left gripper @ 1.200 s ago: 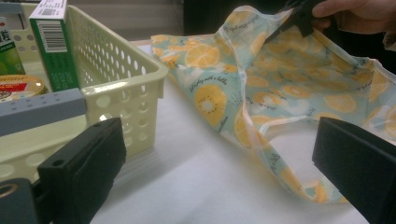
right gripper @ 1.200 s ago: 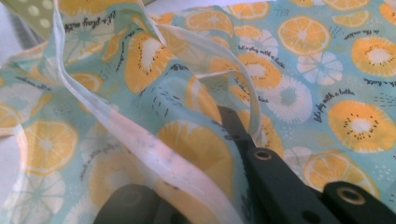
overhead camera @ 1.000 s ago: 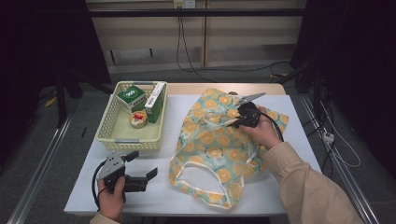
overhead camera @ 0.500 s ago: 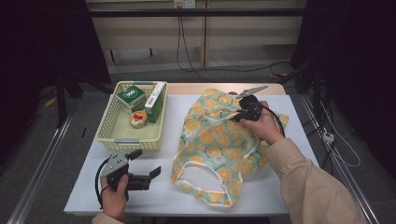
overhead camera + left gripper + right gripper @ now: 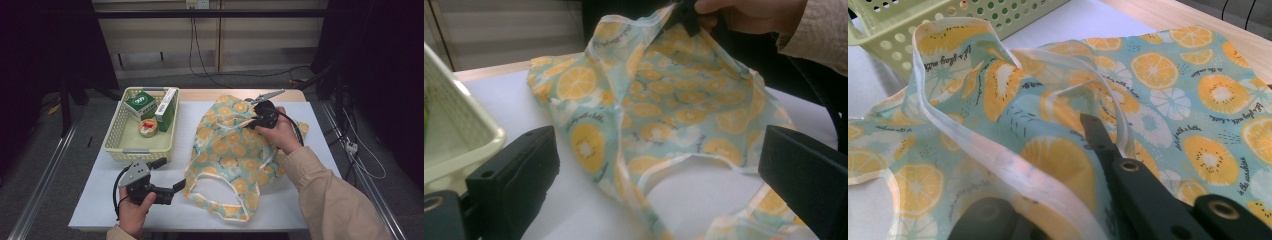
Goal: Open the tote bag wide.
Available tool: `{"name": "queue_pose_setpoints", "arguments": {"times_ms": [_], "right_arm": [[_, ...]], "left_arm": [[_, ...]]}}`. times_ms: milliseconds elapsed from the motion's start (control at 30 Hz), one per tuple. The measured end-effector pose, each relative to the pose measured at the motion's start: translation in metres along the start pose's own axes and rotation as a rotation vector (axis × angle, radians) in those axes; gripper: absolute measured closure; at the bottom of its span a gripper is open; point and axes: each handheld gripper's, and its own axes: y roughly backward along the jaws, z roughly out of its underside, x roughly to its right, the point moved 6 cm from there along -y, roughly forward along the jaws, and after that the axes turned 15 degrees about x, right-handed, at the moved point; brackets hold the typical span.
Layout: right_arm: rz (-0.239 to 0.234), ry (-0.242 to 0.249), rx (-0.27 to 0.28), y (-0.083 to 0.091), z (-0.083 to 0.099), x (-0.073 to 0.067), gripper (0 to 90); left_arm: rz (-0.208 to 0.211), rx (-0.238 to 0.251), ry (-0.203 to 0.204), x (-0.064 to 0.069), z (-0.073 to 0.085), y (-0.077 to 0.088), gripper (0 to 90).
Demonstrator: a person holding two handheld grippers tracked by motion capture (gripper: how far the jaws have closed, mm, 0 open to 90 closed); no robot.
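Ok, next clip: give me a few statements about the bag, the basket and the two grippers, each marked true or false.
1. The right gripper is shut on the orange-print bag and holds part of it up off the table. True.
2. The left gripper is clamped on the bag's handle. False: its jaws stand open, short of the bag's near edge, with nothing between them.
3. The basket lies to the left of the bag in the high view. True.
4. The basket is empty. False: it holds a green box, a taller green and white carton and a small round tin.
5. The bag is plain white. False: it is teal with orange slices and a pale trim.
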Motion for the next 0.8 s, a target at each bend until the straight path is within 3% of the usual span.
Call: {"name": "queue_pose_setpoints", "arguments": {"times_ms": [133,200,233,333,467,567,667,800], "right_arm": [[-0.002,0.001,-0.007,-0.002,0.001,-0.002,90.0],[0.001,0.003,-0.012,-0.003,0.001,-0.001,90.0],[0.001,0.000,-0.011,-0.003,0.001,-0.001,90.0],[0.001,-0.007,-0.012,-0.005,0.002,-0.002,90.0],[0.005,-0.004,-0.020,-0.007,0.002,-0.001,90.0],[0.007,-0.010,-0.018,-0.008,0.000,-0.001,90.0],[0.010,-0.012,-0.015,-0.008,-0.003,-0.001,90.0],[0.017,-0.016,-0.004,-0.006,-0.008,0.000,90.0]], "left_arm": [[0.021,-0.033,0.017,0.007,0.003,-0.013,3.8],[0.009,-0.055,0.023,0.009,0.007,-0.020,9.2],[0.023,-0.060,0.030,0.011,0.009,-0.023,13.1],[0.033,-0.072,-0.014,0.014,0.012,-0.030,35.2],[0.033,-0.115,-0.013,0.016,0.019,-0.041,59.9],[0.033,-0.168,-0.014,0.016,0.027,-0.051,73.6],[0.012,-0.220,-0.009,0.012,0.037,-0.061,79.7],[-0.050,-0.268,-0.023,-0.003,0.046,-0.067,81.9]]}}
